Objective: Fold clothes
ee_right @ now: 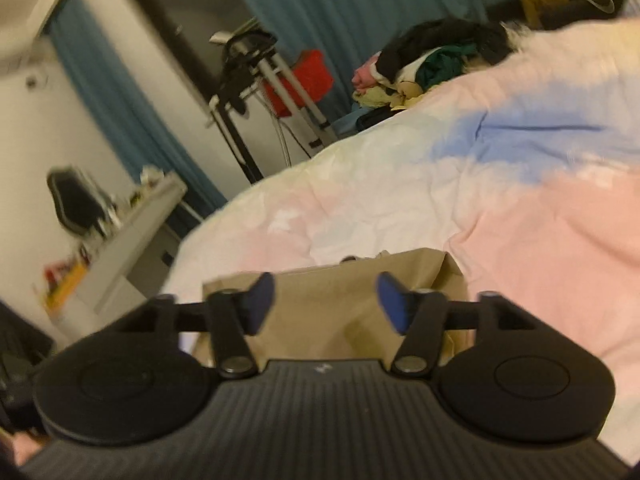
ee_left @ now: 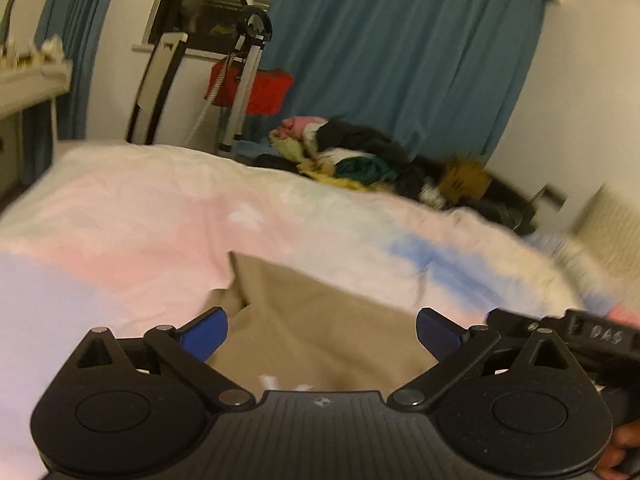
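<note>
Pastel bedding (ee_left: 168, 216) is lying under a folded beige garment (ee_left: 320, 332), with both tools angling down over it. Left gripper (ee_left: 322, 334) is gaping wide, right gripper (ee_right: 326, 302) partly open, neither holding anything. Only the right view is showing a cluttered desk (ee_right: 132, 224)

Plain beige folded cloth garment (ee_left: 320, 320) under my blue-padded black grippers; pastel pink, white, blue-patched bedspread (ee_left: 140, 220); teal curtain (ee_left: 400, 60).
</note>
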Motion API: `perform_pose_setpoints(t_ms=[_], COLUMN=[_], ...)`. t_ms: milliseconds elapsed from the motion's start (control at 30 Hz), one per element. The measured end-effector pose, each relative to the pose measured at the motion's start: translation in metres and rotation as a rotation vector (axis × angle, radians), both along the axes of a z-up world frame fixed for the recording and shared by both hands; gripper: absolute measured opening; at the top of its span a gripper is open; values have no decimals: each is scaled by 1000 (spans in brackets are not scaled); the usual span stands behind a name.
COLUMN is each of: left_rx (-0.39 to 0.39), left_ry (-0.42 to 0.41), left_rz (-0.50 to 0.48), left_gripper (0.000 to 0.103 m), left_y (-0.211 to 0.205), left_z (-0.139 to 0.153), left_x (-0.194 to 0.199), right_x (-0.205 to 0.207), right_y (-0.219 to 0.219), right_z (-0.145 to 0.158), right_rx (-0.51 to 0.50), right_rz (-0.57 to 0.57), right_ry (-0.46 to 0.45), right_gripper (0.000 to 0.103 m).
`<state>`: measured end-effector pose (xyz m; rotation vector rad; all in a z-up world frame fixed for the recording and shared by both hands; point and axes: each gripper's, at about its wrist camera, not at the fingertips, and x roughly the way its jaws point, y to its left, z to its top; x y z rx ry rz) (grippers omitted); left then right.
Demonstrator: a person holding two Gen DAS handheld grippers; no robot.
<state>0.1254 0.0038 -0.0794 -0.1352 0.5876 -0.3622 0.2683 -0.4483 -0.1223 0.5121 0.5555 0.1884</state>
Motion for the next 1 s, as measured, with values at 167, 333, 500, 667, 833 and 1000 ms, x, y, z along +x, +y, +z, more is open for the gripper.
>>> perform_pose_setpoints(t_ms=[167, 333, 500, 667, 833, 1000], left_rx=[127, 176, 130, 93, 64, 44], left_ry=[4, 77, 156, 164, 149, 170], left_rz=[39, 42, 45, 48, 61, 99], left_gripper=[101, 101, 101, 101, 101, 101], left_y=[-8, -13, -4, 3, 9, 17], left_z=[-22, -51, -76, -76, -67, -68], left_x=[16, 42, 56, 53, 22, -1], right_x=[21, 54, 72, 68, 50, 32], right_y=[11, 24, 27, 27, 27, 36], right_z=[-26, -56, -74, -72, -65, -70], right_rx=[-94, -165, -174, -162, -151, -201], right_rz=[35, 42, 46, 39, 25, 54], right_ry=[80, 139, 157, 153, 146, 170], right_gripper=[20, 19, 19, 19, 19, 19])
